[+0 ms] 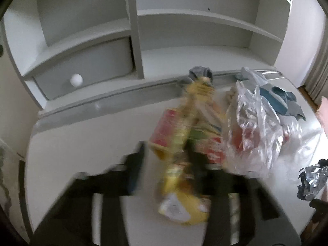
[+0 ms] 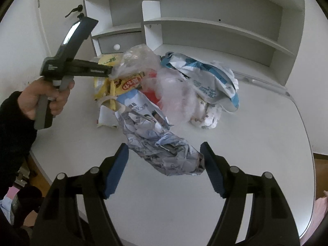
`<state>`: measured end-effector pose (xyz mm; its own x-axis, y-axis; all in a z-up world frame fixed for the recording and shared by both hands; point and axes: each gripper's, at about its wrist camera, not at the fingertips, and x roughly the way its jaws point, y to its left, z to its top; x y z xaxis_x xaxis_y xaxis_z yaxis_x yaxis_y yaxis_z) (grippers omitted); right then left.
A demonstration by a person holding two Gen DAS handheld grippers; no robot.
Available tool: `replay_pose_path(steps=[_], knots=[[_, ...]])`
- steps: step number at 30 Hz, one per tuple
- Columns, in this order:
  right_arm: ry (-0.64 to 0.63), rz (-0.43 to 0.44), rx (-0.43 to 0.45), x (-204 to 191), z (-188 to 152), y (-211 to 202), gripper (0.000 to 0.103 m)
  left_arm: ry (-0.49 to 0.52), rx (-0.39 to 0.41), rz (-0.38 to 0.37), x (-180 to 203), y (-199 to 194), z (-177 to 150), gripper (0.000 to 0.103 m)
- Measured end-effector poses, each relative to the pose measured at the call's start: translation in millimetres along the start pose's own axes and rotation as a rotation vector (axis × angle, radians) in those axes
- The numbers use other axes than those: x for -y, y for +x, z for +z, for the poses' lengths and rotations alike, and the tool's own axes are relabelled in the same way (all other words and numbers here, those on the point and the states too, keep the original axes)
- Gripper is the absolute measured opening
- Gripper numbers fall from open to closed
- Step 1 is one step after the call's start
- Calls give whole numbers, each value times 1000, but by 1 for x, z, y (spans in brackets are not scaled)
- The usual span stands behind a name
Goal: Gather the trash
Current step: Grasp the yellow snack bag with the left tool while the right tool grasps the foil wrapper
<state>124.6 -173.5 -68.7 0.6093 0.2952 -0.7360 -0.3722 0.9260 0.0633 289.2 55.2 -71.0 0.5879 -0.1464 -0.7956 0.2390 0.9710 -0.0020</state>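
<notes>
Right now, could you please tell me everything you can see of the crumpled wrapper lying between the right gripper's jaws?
The crumpled wrapper is a long, creased foil-like packet, silvery with pale blue print and small dark characters. It lies flat on the white desk, running from the trash pile toward the camera. Its far end is tucked against the yellow packet and clear bag. Its near end sits between the open jaws of the right gripper, close to the right-hand pad; contact there is unclear.

Print is showing on several wrappers, none fully legible. A red oval label with white East Asian characters is sitting on the yellow wrapper (image 2: 123,82). Dark characters are covering the crumpled white wrapper (image 2: 162,141) just ahead of the right tool (image 2: 164,168); blue-white bag (image 2: 209,78) is carrying larger ones.
</notes>
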Motion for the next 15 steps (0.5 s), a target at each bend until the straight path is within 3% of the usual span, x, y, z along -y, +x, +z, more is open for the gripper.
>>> replay_pose_path(steps=[9, 15], knots=[[71, -7, 38, 17, -1, -20, 70, -61, 103, 132, -26, -55, 17, 25], [128, -28, 58, 38, -9, -39, 70, -91, 150, 169, -28, -93, 22, 25]])
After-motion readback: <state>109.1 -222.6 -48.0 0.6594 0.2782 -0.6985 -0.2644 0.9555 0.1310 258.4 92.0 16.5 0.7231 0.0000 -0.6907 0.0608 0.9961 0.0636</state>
